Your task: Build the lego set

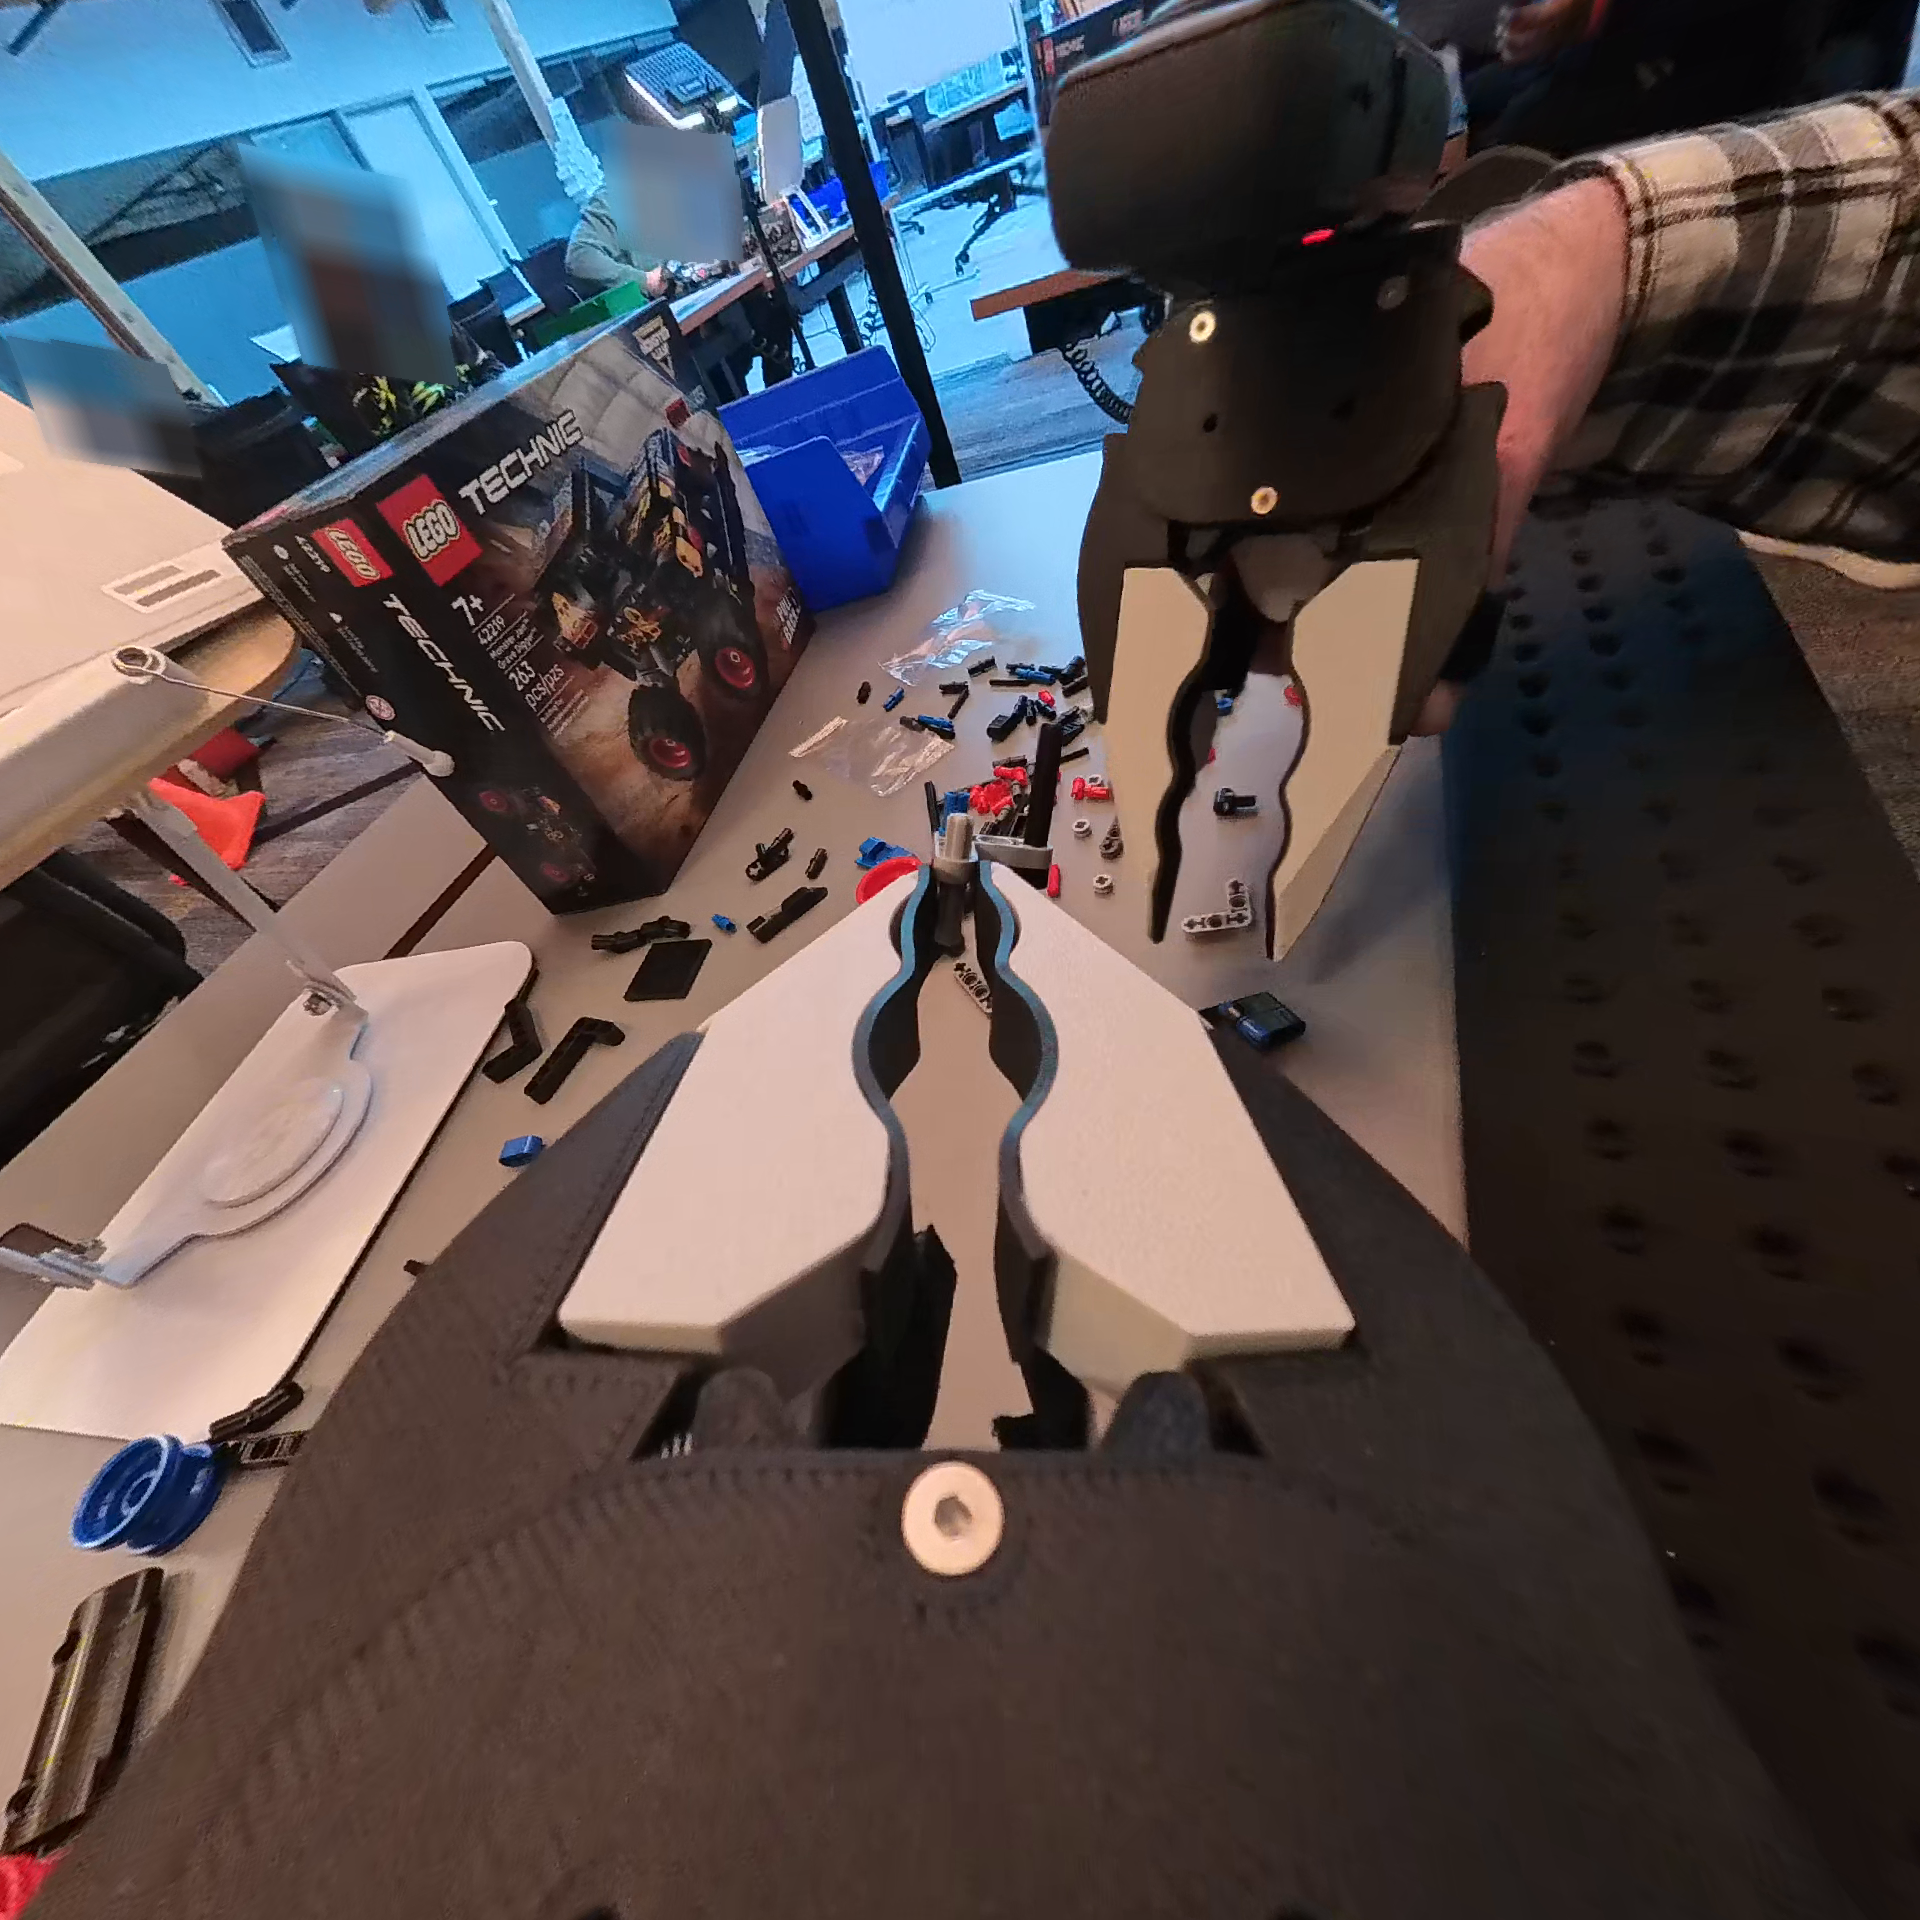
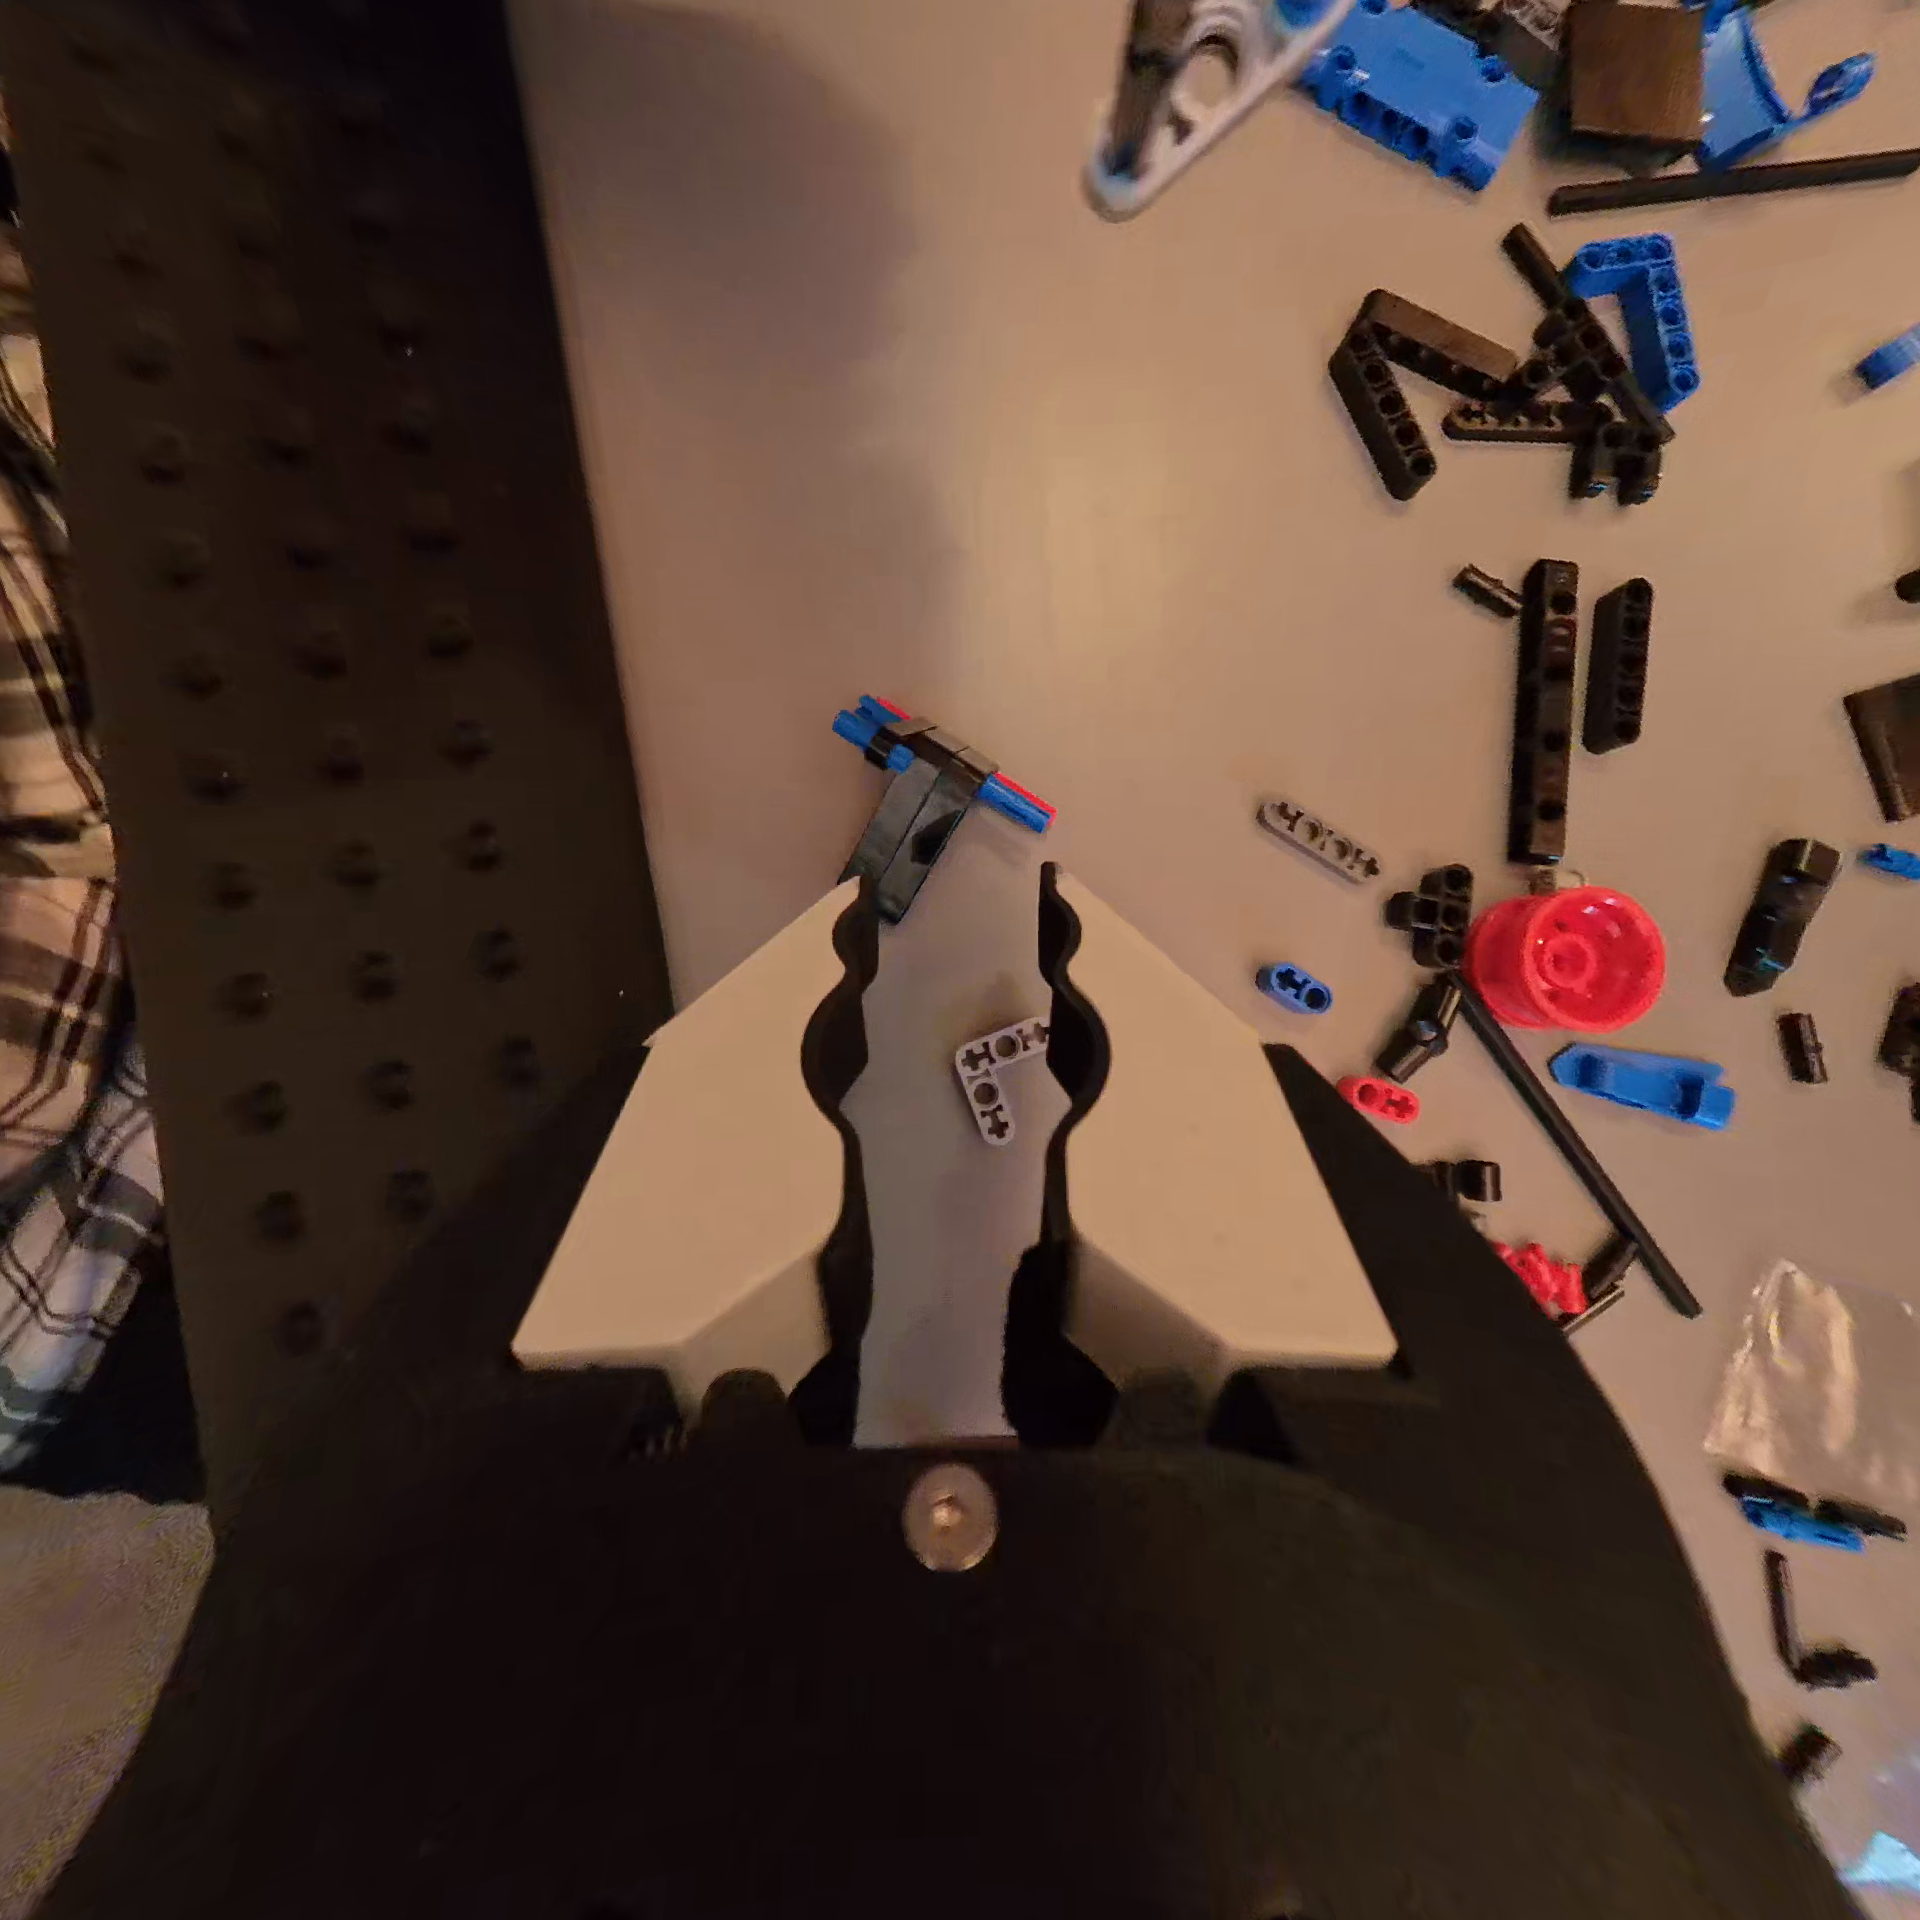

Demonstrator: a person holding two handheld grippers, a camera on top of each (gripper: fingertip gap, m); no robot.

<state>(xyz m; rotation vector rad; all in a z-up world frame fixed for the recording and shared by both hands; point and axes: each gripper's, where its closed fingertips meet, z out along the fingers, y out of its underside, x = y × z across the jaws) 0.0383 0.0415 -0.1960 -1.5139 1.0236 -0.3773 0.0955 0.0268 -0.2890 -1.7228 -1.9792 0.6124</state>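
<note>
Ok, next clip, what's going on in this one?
A person is building a Lego set with two handheld grippers. The left gripper is shut on a small grey piece with a pin, held above the table. The right gripper is open, hanging over a small grey L-shaped piece among scattered parts. The set's box stands behind.

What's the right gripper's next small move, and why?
Probably lower and close on the grey L-shaped piece. The right gripper is open and hovering over it, the piece lies flat between its fingers, and the left gripper already holds a small grey assembly.
</note>
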